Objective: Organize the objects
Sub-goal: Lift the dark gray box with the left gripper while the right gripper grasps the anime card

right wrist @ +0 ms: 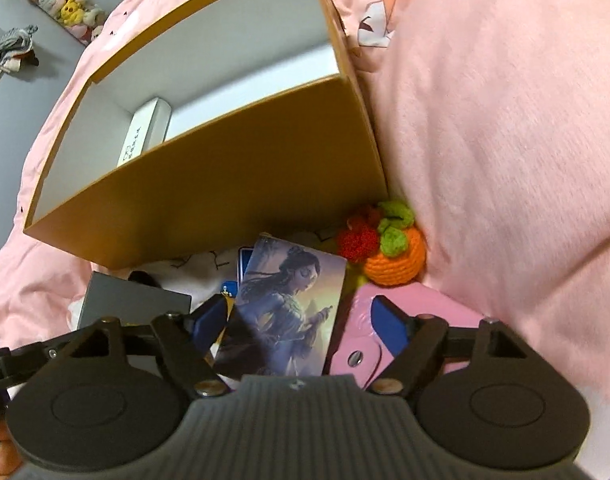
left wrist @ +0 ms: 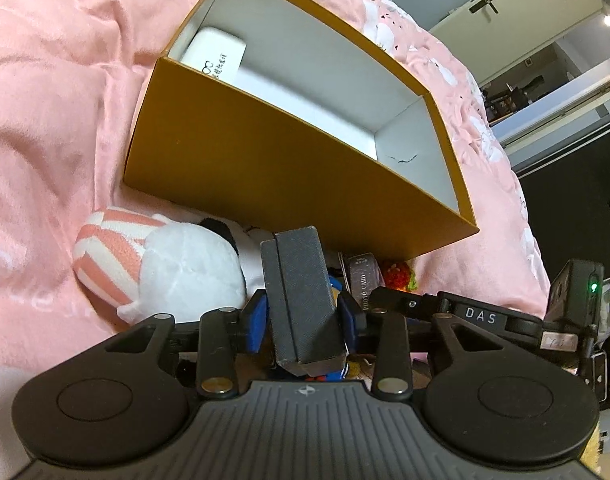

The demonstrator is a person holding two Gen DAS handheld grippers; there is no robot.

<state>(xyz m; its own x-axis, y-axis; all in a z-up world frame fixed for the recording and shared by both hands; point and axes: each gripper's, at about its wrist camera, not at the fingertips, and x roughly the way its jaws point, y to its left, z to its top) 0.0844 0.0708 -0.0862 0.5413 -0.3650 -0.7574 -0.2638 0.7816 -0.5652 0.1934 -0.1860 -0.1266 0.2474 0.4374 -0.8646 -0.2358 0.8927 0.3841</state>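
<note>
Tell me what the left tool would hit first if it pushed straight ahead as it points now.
Most likely the near wall of the orange-brown box, directly beyond the dark grey box the left tool grips; depth is uncertain.

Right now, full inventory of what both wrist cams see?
cardboard box: 1, tan outside, white inside, open, on the bedding
white case: 1, white with dark print, inside the box at one end
grey box: 1, dark grey, clamped in the left claw
plush toy: 1, white with pink stripes, in front of the box
picture card: 1, blue-purple figure art, between the right claw's fingers
crochet pumpkin: 1, orange with green leaves, by the box corner
red crochet piece: 1, red, touching the pumpkin
pink case: 1, pink, under the right claw
bedding: pink, under everything
left claw: 1, black, blue pads, shut
right claw: 1, black, blue pads, open
</note>
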